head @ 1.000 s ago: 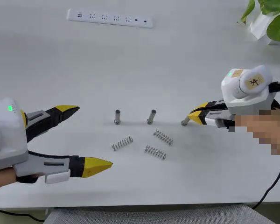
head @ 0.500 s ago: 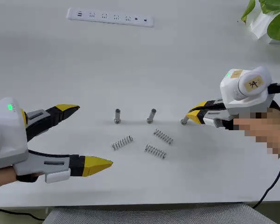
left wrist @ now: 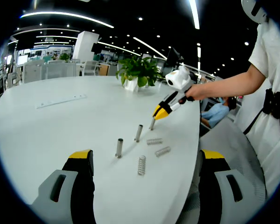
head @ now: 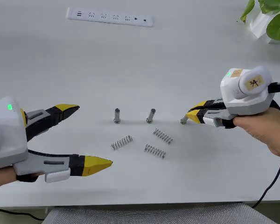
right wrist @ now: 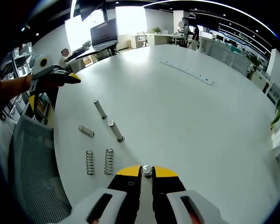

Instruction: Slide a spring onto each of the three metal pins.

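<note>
Three metal pins stand in a row on the white table: the left pin (head: 117,115), the middle pin (head: 151,115) and the right pin (head: 184,121), which leans. My right gripper (head: 189,116) is shut on the right pin; its head (right wrist: 147,171) shows between the closed yellow tips. Three springs lie in front of the pins: one at the left (head: 122,143), one at the right (head: 163,136), one nearest me (head: 155,151). My left gripper (head: 88,136) hovers open and holds nothing, well left of the pins. In the left gripper view the pins (left wrist: 119,147) and springs (left wrist: 141,165) lie ahead between the jaws.
A white power strip (head: 109,17) lies at the far side of the table. A potted plant (head: 270,18) stands at the far right corner. The table's front edge (head: 144,205) runs close below the springs, with a grey chair (head: 149,215) under it.
</note>
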Motion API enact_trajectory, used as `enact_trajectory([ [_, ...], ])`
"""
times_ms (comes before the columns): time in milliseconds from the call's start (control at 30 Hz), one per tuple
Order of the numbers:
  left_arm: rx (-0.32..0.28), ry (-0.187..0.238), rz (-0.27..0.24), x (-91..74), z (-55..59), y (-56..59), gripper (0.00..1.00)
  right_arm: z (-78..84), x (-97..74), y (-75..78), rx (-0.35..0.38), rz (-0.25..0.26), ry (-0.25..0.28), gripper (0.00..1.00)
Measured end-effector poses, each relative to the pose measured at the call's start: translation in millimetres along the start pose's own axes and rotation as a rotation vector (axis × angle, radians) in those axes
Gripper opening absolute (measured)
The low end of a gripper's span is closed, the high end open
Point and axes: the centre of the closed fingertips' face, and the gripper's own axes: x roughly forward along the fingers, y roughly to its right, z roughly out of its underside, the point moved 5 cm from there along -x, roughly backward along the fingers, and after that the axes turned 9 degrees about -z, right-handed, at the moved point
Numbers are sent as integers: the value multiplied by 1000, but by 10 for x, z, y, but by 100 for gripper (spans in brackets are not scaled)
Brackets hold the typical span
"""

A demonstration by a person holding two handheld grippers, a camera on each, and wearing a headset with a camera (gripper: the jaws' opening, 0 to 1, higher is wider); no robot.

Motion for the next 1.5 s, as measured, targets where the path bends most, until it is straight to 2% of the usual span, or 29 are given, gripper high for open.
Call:
enact_trajectory([
  [600,6,1,0,-4,-16,14,93,-3,-44,-14,2,6,18,12],
  [833,11,-1,2,-7,-15,25,93,0,-126,-37,6,13,49,17],
  [1267,25,-9,5,-17,-33,41,92,54,-303,-101,14,14,114,30],
  [1500,38,-16,0,-14,-48,34,91,79,-402,-193,-9,-3,156,43],
])
